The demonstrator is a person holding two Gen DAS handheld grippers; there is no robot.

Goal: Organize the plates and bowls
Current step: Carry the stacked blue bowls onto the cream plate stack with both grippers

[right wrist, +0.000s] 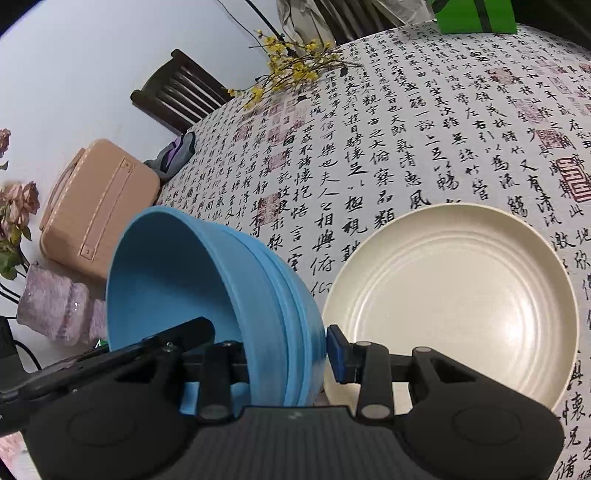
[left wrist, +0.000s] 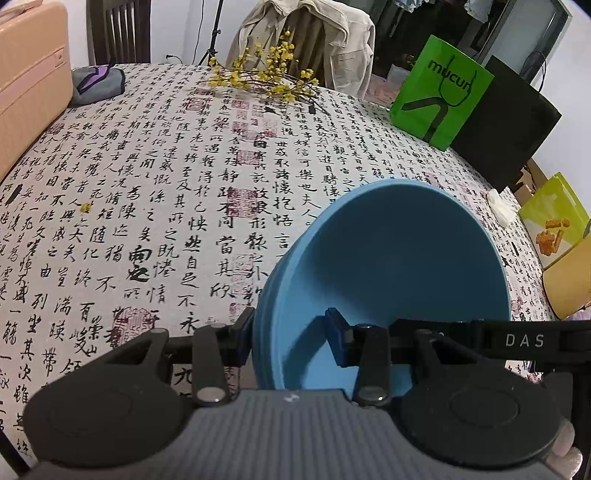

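At the far left of the left wrist view stands a peach-coloured hard case (left wrist: 29,85), and beside it a grey and purple folded cloth (left wrist: 98,81) lies on the round table covered with a white cloth printed in black calligraphy (left wrist: 147,192). Further right, at the far edge of the table, lies a branch with small yellow flowers (left wrist: 266,74), and behind it a beige jacket (left wrist: 306,33) hangs over a chair. Then comes a bright green paper bag (left wrist: 439,96).

Low in this view, the left gripper (left wrist: 291,338) grips the wall of a stack of blue plastic bowls (left wrist: 391,258): one blue pad is outside the wall and the other inside, both pressing on it. The stack is tilted and held above the table.

In the right wrist view, a pale pink vase (right wrist: 55,306) stands at the left, then the same peach case. The right gripper (right wrist: 284,354) also holds the stack of blue bowls by the opposite wall, one finger inside (partly hidden behind the rim) and one blue pad (right wrist: 338,354) outside, against the wall. The other gripper's black arm shows at the lower left, reaching into the stack.

To the right of the bowls, a cream round plate with ridged rings (right wrist: 450,291) lies flat on the table, just beside the stack.
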